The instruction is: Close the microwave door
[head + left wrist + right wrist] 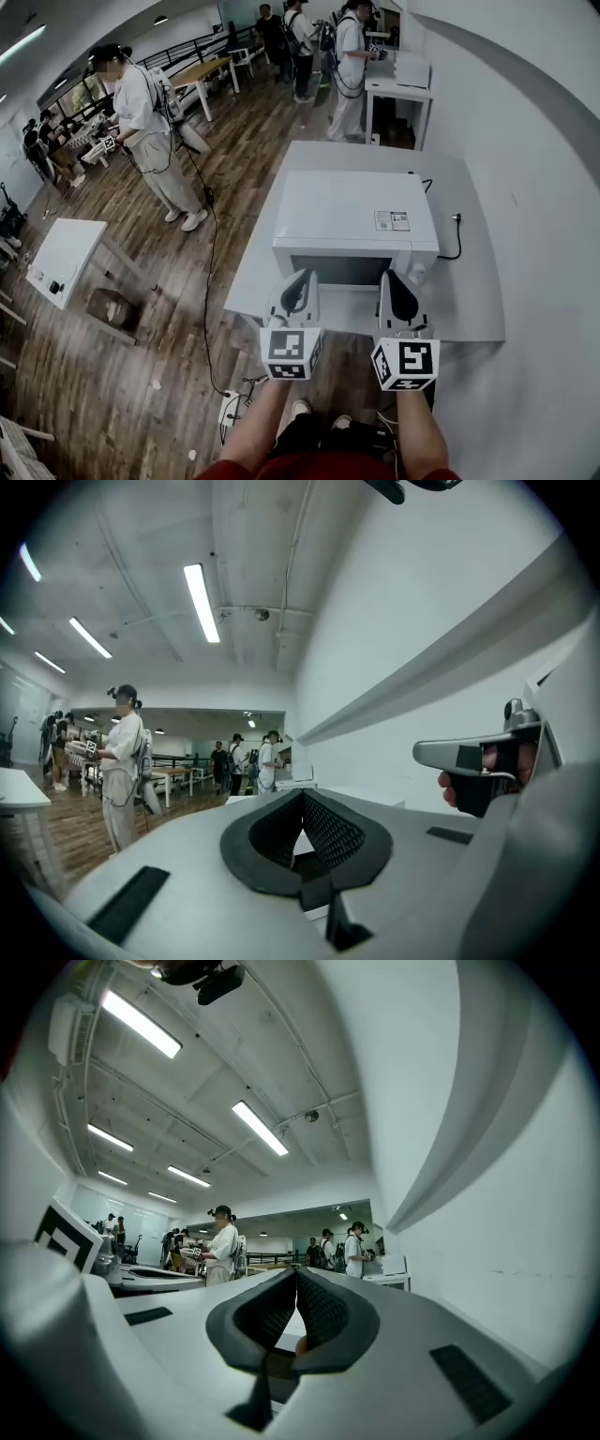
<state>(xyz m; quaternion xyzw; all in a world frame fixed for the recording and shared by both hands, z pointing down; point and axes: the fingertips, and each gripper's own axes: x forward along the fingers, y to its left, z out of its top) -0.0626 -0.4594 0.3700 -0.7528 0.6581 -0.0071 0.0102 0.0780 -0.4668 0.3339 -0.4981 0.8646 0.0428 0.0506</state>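
A brown wooden plank floor (141, 394) fills the left of the head view, and a plain white wall (525, 141) runs along the right. A pale grey rectangular table (478, 309) stands against that wall. In the middle of it sits a boxy white microwave oven (352, 211), its front turned toward the person.

The microwave's door with its dark window (342, 270) lies flush across the front, shut. A round white knob (417, 273) is just to the right of it.

The left hand-held grey gripper (300, 277) and the right hand-held grey gripper (394, 278) are side by side just in front of the door, over the near part of the table. Both point toward the microwave. From above I cannot tell whether their tips touch it.

In each gripper's own view the two black ribbed pads meet at the tips. Both sets of jaws are pressed together with nothing between them.

A black-and-white marker cube (291, 352) rides on the back of the left gripper, and a matching marker cube (406, 363) on the right.

Farther off on the floor stands a person in white clothes (150, 141), and nearer the left edge is a small white side table (61, 258).

A thin black power cable (457, 246) curves across the table to the right of the microwave. A small printed label (392, 220) sits on the microwave's top.
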